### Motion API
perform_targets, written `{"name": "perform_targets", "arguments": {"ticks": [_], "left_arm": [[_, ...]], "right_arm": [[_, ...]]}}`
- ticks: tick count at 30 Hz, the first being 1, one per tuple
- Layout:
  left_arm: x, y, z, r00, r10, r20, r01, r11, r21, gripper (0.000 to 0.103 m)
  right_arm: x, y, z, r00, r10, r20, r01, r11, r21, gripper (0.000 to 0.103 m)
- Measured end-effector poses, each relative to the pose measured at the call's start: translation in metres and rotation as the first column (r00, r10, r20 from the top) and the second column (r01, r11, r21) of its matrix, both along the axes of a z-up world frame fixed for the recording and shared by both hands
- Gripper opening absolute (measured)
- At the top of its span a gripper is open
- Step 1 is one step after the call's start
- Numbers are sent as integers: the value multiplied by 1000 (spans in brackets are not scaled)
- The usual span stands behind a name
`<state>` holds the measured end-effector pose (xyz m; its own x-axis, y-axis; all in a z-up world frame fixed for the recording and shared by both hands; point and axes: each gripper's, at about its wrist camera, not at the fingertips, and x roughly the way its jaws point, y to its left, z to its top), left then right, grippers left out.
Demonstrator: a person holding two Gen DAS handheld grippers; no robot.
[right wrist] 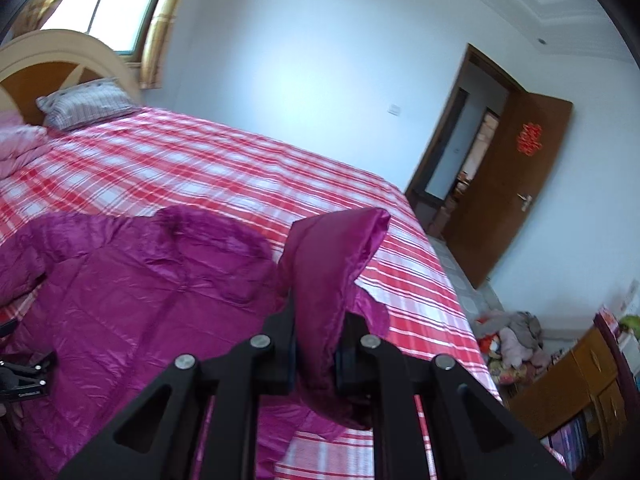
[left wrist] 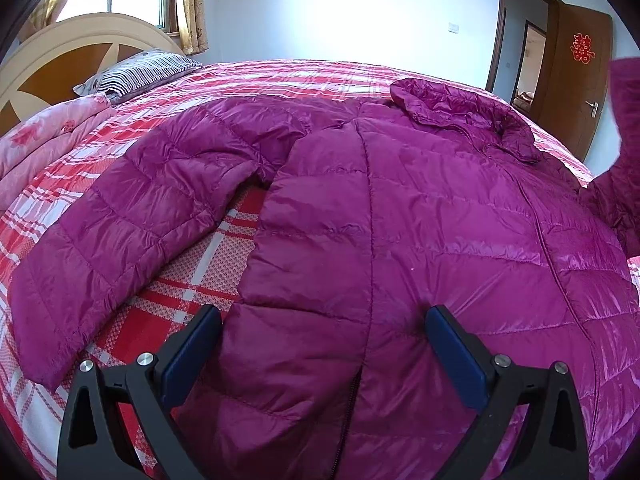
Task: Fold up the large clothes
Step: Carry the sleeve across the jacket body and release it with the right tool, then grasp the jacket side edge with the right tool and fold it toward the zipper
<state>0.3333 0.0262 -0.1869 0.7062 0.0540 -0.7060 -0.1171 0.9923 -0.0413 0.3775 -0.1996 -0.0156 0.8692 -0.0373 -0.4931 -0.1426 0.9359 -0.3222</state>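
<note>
The right gripper (right wrist: 316, 354) is pinching one sleeve (right wrist: 332, 264) of the purple jacket (left wrist: 400, 240) lying across the bed (right wrist: 180, 168); the left gripper (left wrist: 323, 322) is hovering wide apart; next, the sleeve likely needs folding across the jacket's middle.

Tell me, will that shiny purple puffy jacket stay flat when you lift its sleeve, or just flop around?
Probably floppy: the sleeve pinched in the right gripper bends over and droops. The jacket looks puffy and quilted, so likely light for its size. Its glossy fabric may slip, which the open left gripper above the hem should allow for.
</note>
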Motion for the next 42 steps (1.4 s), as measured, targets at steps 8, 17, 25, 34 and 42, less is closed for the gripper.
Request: {"name": "perform_targets", "arguments": {"ticks": [8, 17, 25, 34, 42], "left_arm": [[-4, 1, 0, 1000, 12, 19, -11, 1000, -2, 102], [-6, 0, 0, 1000, 14, 26, -15, 1000, 4, 102], [-6, -1, -1, 1000, 14, 24, -15, 1000, 10, 102], [-8, 11, 16, 1000, 12, -7, -12, 1000, -15, 102], [4, -31, 91, 989, -103, 106, 101, 995, 27, 102]], "right_arm": [[6, 84, -46, 986, 157, -58, -160, 986, -47, 15], [23, 131, -113, 961, 212, -175, -215, 977, 3, 15], [31, 136, -139, 936, 253, -247, -227, 965, 129, 62], [-1, 105, -86, 901, 393, -181, -305, 873, 380, 81], [2, 7, -48, 987, 151, -62, -117, 920, 375, 78]]}}
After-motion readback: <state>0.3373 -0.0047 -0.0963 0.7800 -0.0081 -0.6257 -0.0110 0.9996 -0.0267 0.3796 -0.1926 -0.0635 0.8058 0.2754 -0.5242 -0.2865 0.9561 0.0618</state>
